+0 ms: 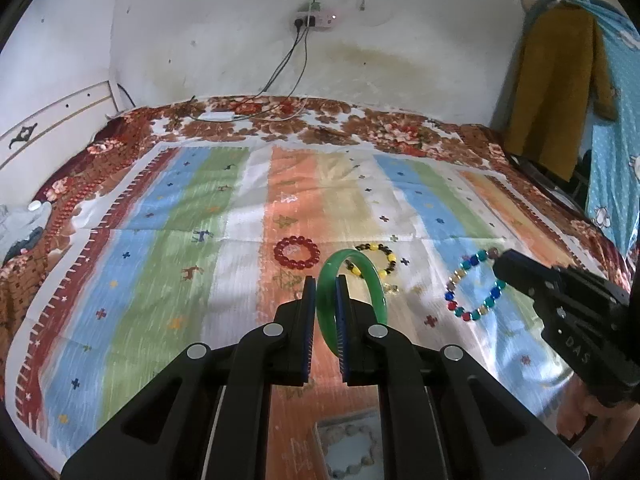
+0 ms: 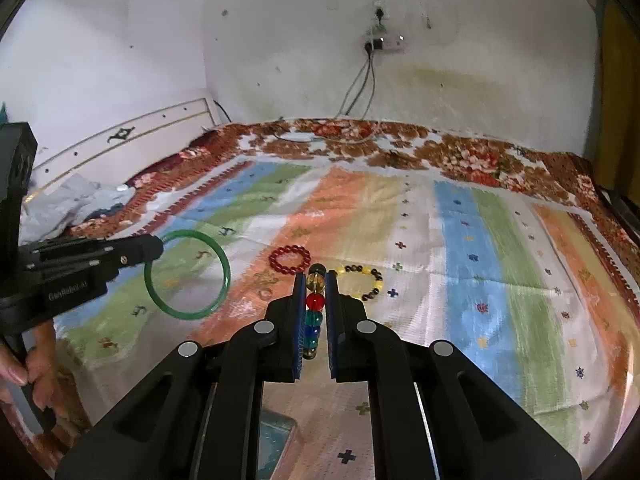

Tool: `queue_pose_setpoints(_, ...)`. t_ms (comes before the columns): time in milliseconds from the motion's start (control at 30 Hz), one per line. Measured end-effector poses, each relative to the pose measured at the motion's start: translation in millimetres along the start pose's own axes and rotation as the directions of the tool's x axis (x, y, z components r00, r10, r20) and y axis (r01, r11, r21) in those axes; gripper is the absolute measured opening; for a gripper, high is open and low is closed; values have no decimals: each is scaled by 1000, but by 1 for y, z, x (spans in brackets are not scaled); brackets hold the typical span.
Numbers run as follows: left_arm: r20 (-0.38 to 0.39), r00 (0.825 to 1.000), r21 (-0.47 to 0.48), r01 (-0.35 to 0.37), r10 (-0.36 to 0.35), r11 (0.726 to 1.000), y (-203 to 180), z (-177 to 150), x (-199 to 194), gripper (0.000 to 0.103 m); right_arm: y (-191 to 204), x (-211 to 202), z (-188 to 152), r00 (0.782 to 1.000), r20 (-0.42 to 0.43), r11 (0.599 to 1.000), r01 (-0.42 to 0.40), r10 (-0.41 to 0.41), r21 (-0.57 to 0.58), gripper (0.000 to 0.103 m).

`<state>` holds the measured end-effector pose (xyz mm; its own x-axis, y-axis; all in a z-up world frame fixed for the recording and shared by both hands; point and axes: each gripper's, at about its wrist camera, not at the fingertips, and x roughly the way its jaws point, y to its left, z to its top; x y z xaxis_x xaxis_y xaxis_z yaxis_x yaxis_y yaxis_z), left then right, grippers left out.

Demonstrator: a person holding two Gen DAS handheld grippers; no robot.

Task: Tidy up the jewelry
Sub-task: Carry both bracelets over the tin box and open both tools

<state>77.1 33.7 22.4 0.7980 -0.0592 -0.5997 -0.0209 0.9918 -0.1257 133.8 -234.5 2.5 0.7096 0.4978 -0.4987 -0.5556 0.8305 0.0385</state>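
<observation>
My left gripper (image 1: 325, 280) is shut on a green bangle (image 1: 376, 280) and holds it upright above the striped cloth. My right gripper (image 2: 315, 276) is shut on a multicoloured bead bracelet (image 2: 315, 300), which I see edge-on between its pads. In the left wrist view that bracelet (image 1: 476, 314) hangs as a loop from the right gripper (image 1: 498, 268). In the right wrist view the bangle (image 2: 188, 314) hangs from the left gripper (image 2: 160, 246). A red bead bracelet (image 1: 278, 253) (image 2: 274, 260) and a yellow-and-black bead bracelet (image 1: 392, 258) (image 2: 378, 280) lie flat on the cloth, beyond both grippers.
The striped cloth (image 1: 160, 240) covers a bed with a floral blanket (image 1: 400, 132). Cables (image 1: 292, 52) run down the wall onto the far edge. A pale blue tray (image 1: 348, 452) holding pale beads lies below the left gripper. A hand (image 2: 36, 360) grips the left handle.
</observation>
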Motion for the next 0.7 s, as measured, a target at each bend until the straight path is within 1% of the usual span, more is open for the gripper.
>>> queue_pose_setpoints(167,27,1000,23,1,-2,1000,-6,-11,-17,9,11,-15,-2,999,42,999,-14,15,-38,10)
queue_pose_setpoints(700,45,999,55,11,-14,998,-15,-35,-43,9,24,-47,-25,997,34,997,-65,66,-32,10)
